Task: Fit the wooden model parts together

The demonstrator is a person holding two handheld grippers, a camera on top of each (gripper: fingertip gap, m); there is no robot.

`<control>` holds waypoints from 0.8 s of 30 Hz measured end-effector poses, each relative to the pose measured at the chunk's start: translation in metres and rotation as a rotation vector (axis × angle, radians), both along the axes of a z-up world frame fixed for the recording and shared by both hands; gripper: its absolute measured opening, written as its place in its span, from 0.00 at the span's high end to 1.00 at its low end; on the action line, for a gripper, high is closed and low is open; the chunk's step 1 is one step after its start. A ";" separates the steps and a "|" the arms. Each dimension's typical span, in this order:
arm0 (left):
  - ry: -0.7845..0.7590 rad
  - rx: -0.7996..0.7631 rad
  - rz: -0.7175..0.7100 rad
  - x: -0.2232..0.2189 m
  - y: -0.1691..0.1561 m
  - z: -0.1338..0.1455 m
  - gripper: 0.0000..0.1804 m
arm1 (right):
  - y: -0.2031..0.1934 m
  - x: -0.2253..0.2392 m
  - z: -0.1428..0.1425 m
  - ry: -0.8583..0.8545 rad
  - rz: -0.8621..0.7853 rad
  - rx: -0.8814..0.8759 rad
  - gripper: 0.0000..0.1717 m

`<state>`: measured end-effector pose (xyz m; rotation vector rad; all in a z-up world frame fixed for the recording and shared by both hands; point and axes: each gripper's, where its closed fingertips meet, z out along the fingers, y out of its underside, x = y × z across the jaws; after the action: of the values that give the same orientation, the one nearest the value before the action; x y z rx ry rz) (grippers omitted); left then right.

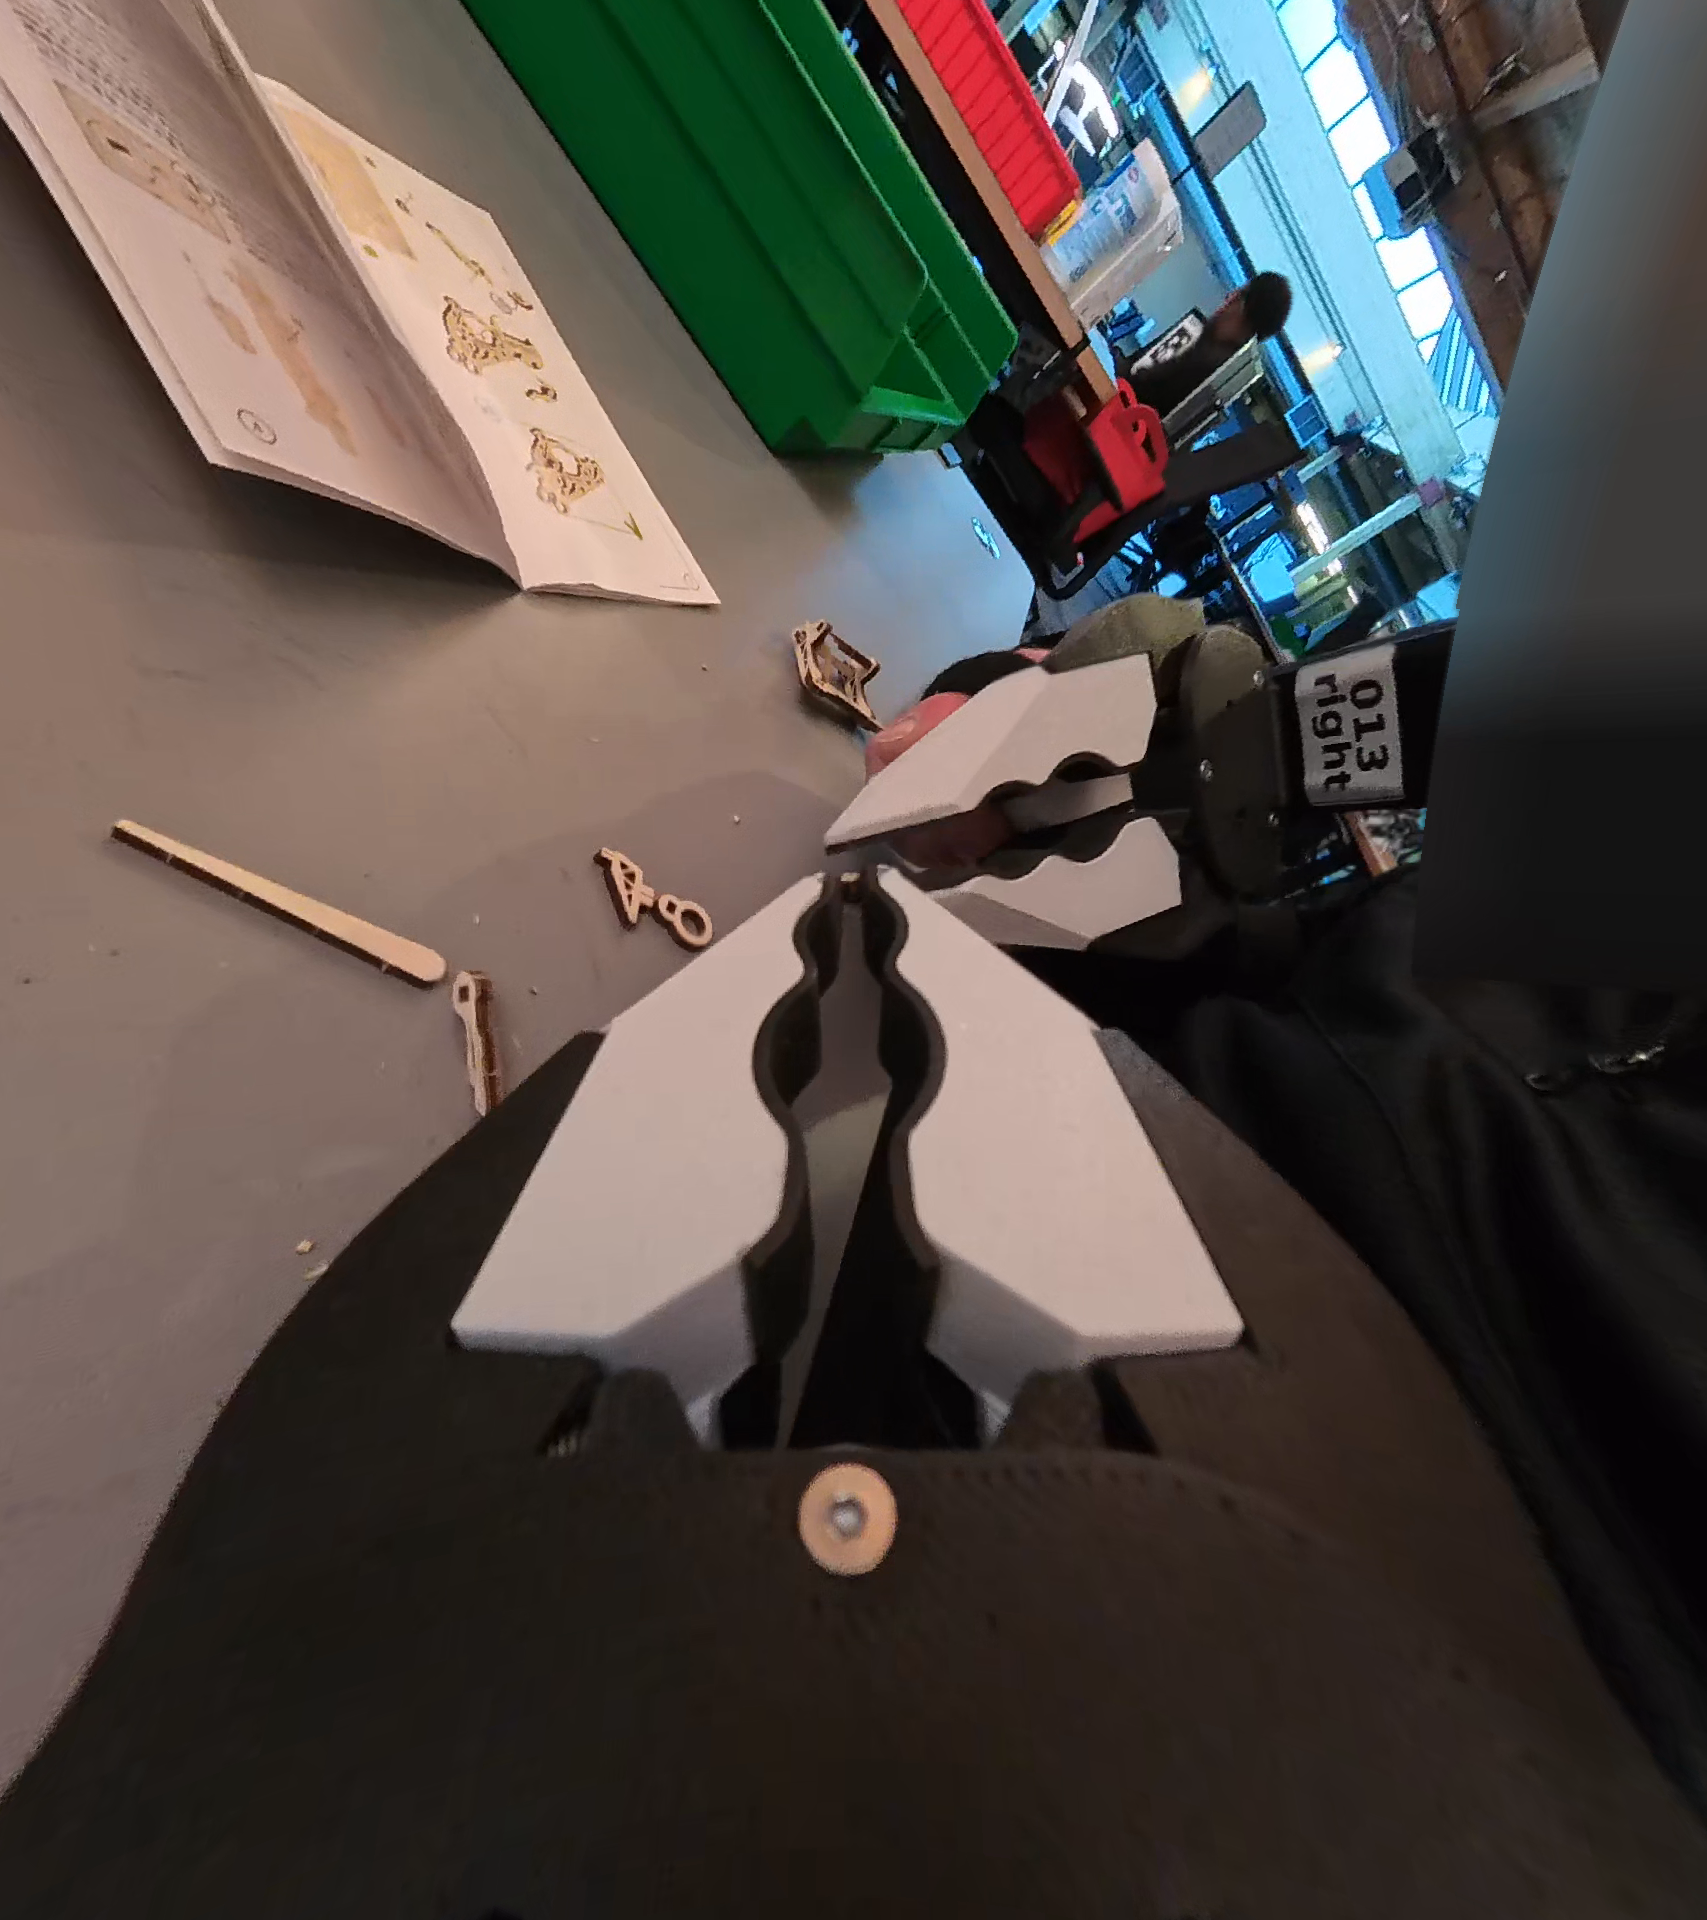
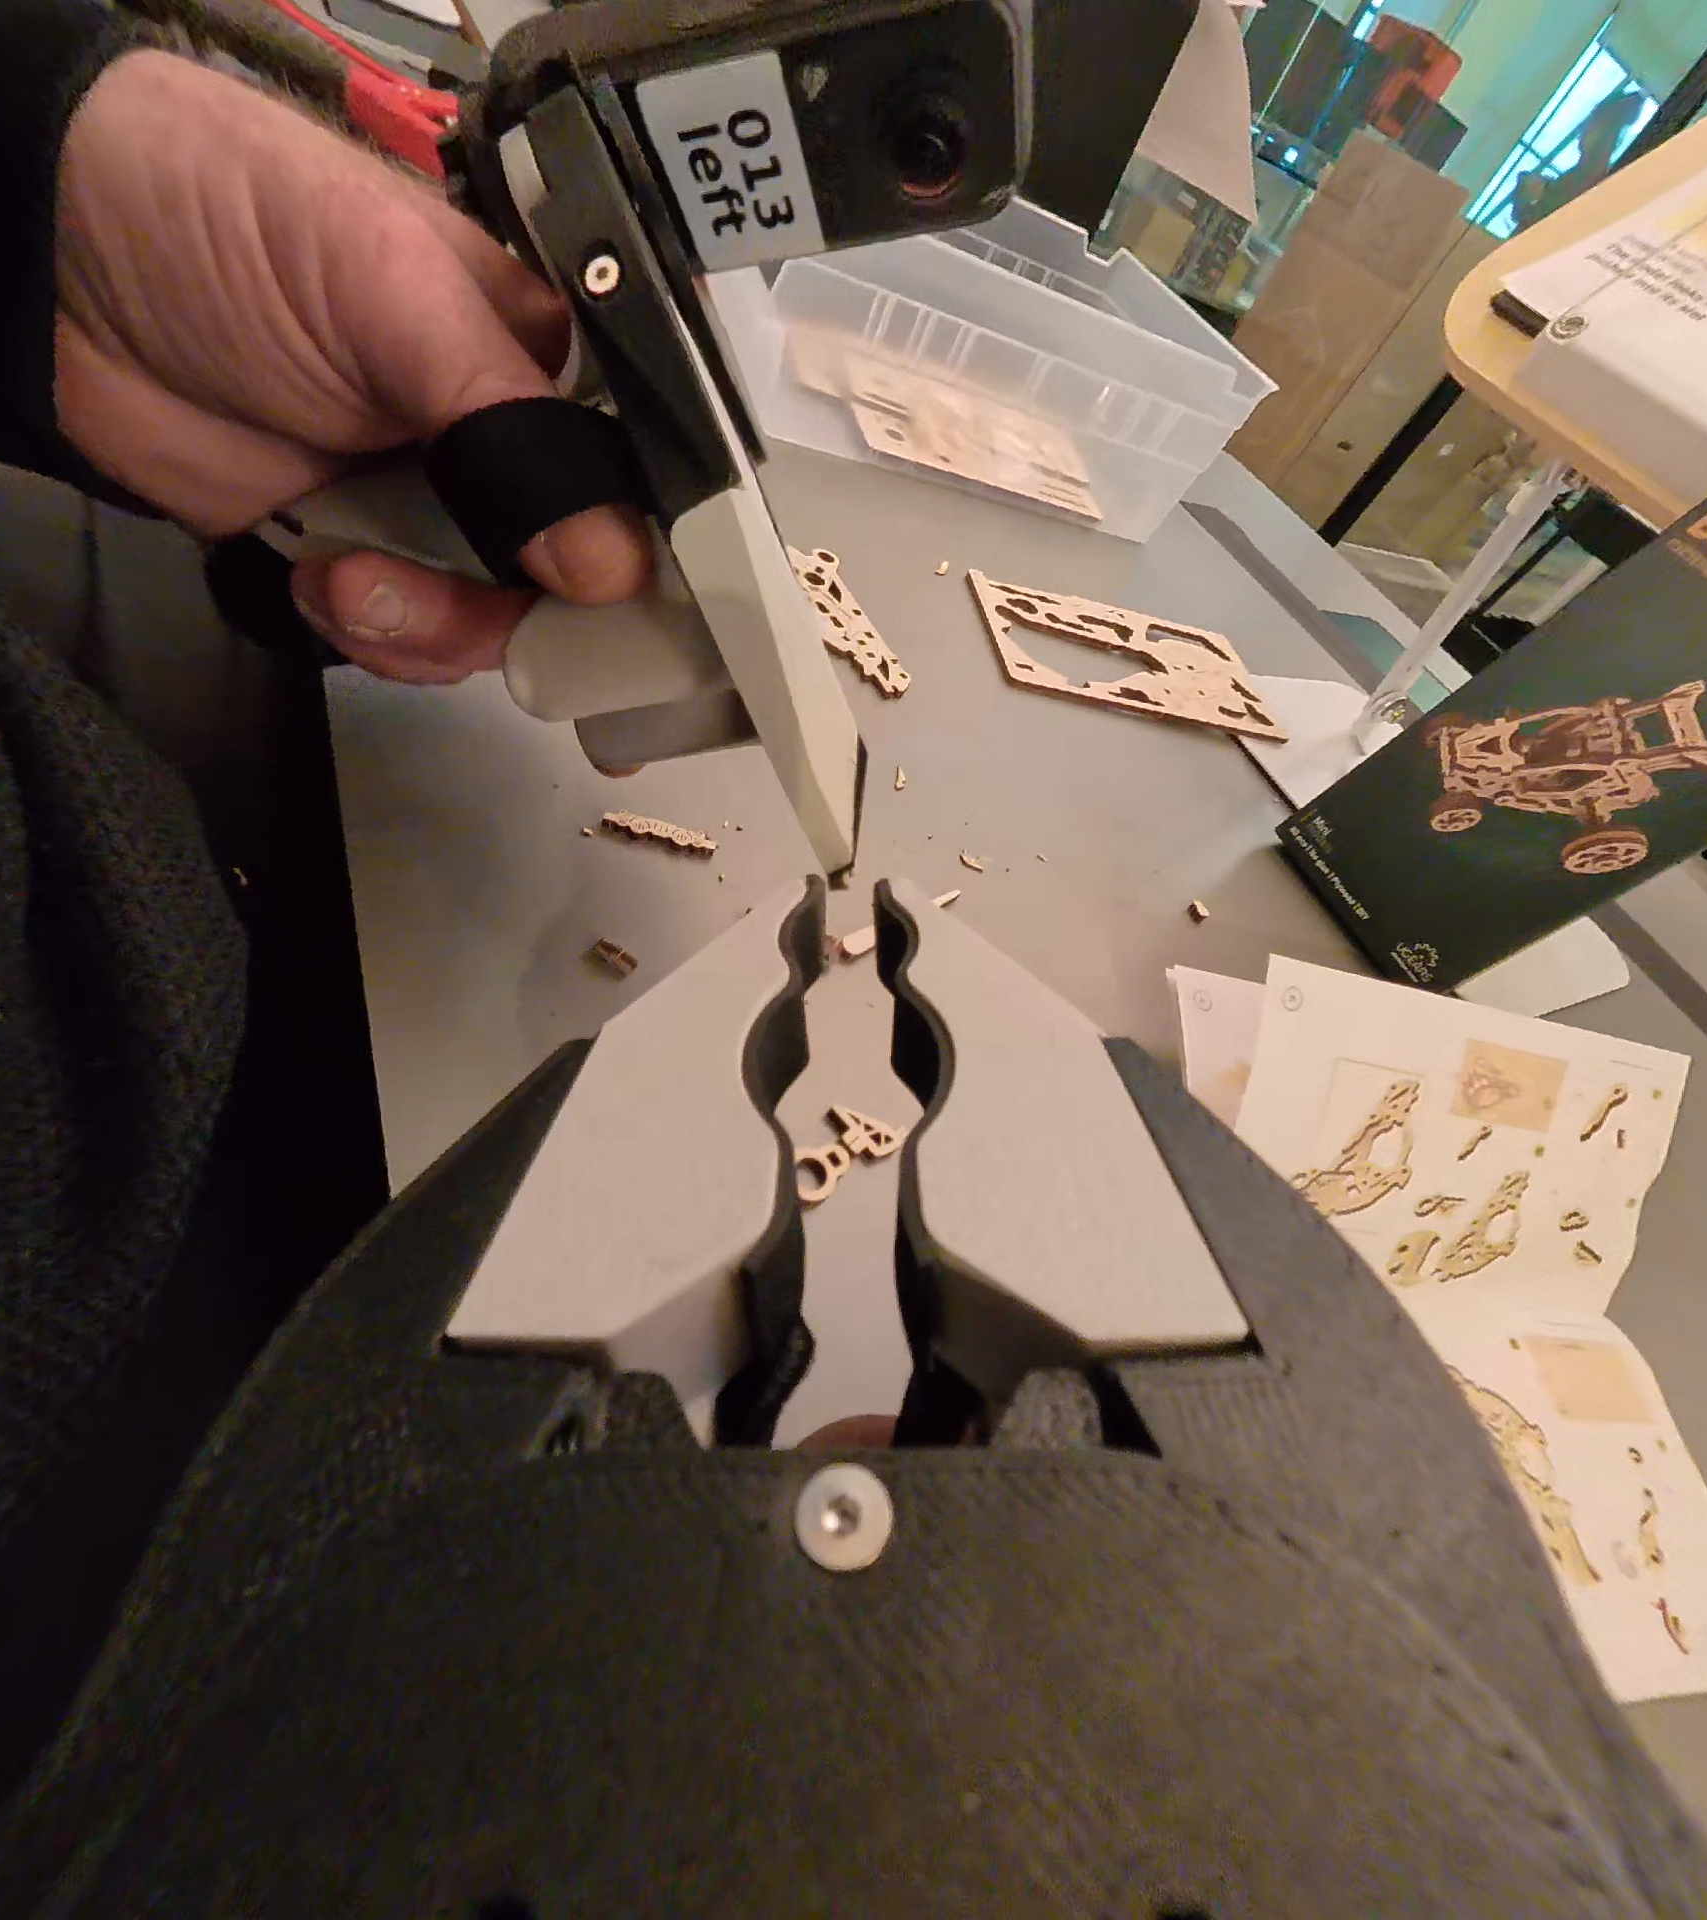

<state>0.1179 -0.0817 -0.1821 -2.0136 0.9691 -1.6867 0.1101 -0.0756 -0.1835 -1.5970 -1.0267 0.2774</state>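
The grey table (image 2: 1088,831) carries everything, and the biggest things lie farthest from the two tongs: green bins (image 1: 776,208) well beyond the left tongs, a clear tray (image 2: 1015,384) and a dark model box (image 2: 1555,790) beyond and to the right of the right tongs, and an open instruction booklet (image 2: 1451,1247) just to their right. Closer in lie a punched-out wooden sheet (image 2: 1129,655), a long flat wooden stick (image 1: 277,904) to the left of the left tongs, and a small wooden part with a ring end (image 1: 651,899) on the table directly beneath the right tongs. The left tongs (image 1: 850,883) are closed, and a very small dark wooden piece (image 1: 849,882) shows pinched at their very tips, held in the air. The right tongs (image 2: 844,899) sit tip to tip with them, slightly parted and gripping nothing; only table and wood scraps show in their gap. I judge the main risk is the tiny piece itself: so little of it stands clear of the tips that a nudge from the right tongs could twist it or flick it out, and among the crumbs below it would be hard to find. Closing the right tongs off-centre could also miss it entirely.
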 end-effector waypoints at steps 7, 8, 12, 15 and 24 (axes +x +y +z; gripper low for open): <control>-0.044 -0.063 0.012 0.003 0.002 0.005 0.99 | -0.001 0.003 0.005 -0.009 -0.007 0.044 0.99; -0.051 -0.083 0.007 0.003 0.001 0.005 0.99 | -0.001 0.003 0.006 -0.029 -0.007 0.066 1.00; -0.076 -0.191 -0.019 0.002 -0.001 0.008 0.99 | -0.003 0.002 0.009 -0.065 0.009 0.119 1.00; -0.086 -0.233 -0.046 0.002 -0.003 0.010 0.99 | -0.003 0.000 0.010 -0.055 0.032 0.111 0.99; -0.012 -0.109 -0.005 -0.002 0.006 0.003 0.91 | 0.000 0.003 0.006 0.041 0.033 -0.014 1.00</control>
<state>0.1158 -0.0757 -0.1790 -2.0685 0.8960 -1.7881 0.1134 -0.0757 -0.1772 -1.5814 -1.0221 0.3391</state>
